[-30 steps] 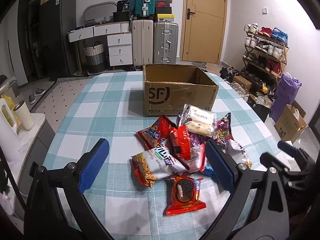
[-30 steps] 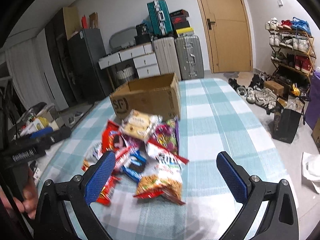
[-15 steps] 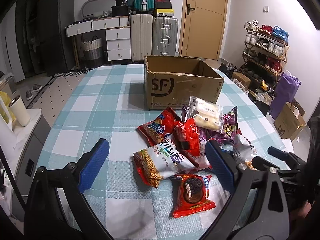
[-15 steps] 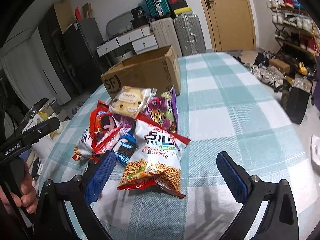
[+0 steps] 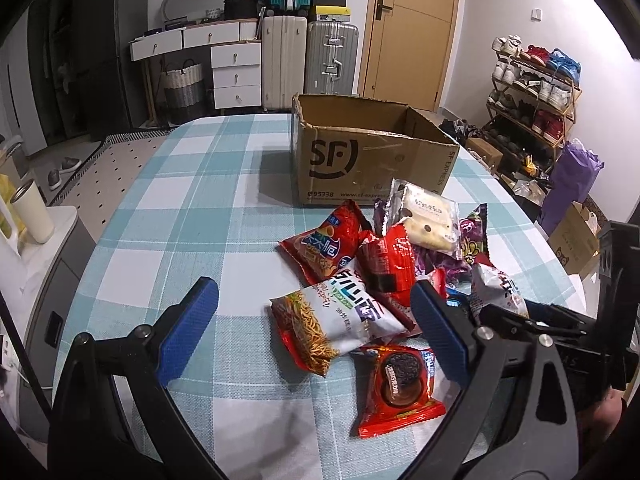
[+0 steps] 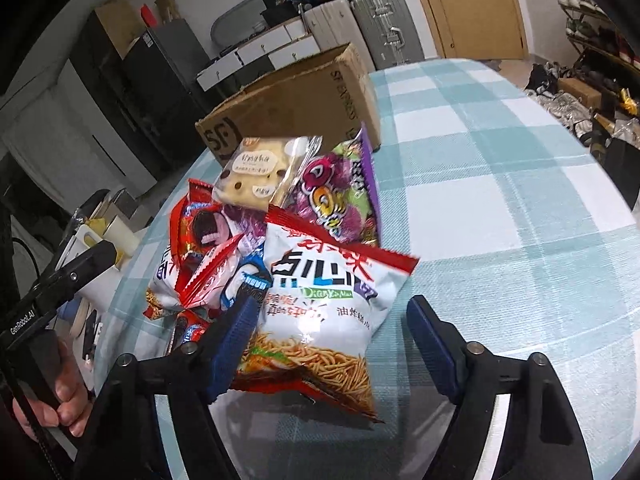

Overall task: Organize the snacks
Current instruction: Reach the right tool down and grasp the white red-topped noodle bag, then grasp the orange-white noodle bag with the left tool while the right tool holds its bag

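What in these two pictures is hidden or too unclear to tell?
- Inside of the cardboard box: both views, its own walls block it.
- Blue packet: right view, mostly buried under other bags.
- Right claw: whether its pads press the noodle bag; the bag covers the left pad's contact.

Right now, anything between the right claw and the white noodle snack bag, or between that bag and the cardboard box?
Nothing blocks the right claw: the white noodle snack bag already sits between its closing jaws. Toward the brown cardboard box, only the snack pile lies, low.
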